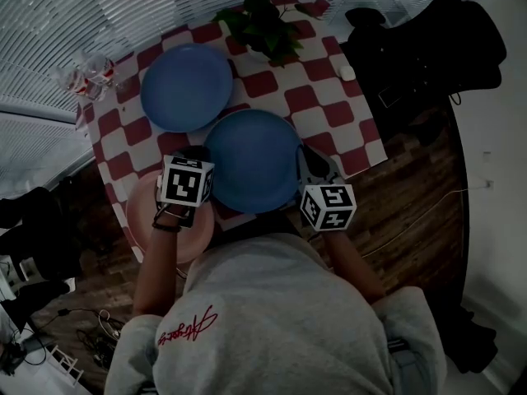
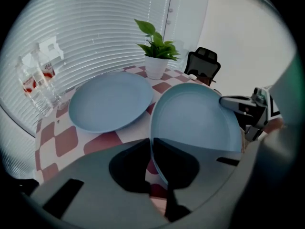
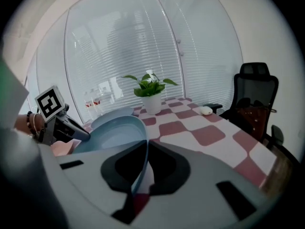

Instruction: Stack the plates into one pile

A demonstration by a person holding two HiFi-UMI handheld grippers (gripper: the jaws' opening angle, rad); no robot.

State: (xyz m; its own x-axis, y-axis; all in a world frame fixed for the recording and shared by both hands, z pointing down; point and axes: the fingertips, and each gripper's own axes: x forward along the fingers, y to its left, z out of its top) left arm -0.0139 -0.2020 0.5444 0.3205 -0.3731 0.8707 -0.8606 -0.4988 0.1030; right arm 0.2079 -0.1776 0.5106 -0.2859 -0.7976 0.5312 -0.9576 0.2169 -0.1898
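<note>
A blue plate [image 1: 251,159] is held over the near edge of the checked table, tilted, with a gripper on each side. My left gripper [image 1: 202,156] is shut on its left rim, and in the left gripper view the rim [image 2: 200,118] runs between the jaws of this gripper [image 2: 151,144]. My right gripper [image 1: 306,160] is shut on the right rim, the plate edge [image 3: 116,132] pinched in its jaws [image 3: 147,147]. A second blue plate [image 1: 186,86] lies flat farther back on the left. A pink plate [image 1: 165,220] lies under my left hand.
A potted plant [image 1: 263,23] stands at the table's far edge. Water bottles [image 1: 86,76] stand at the far left corner. A white mouse [image 1: 347,72] lies near the right edge, with a black chair [image 1: 428,48] beyond it. Window blinds run behind the table.
</note>
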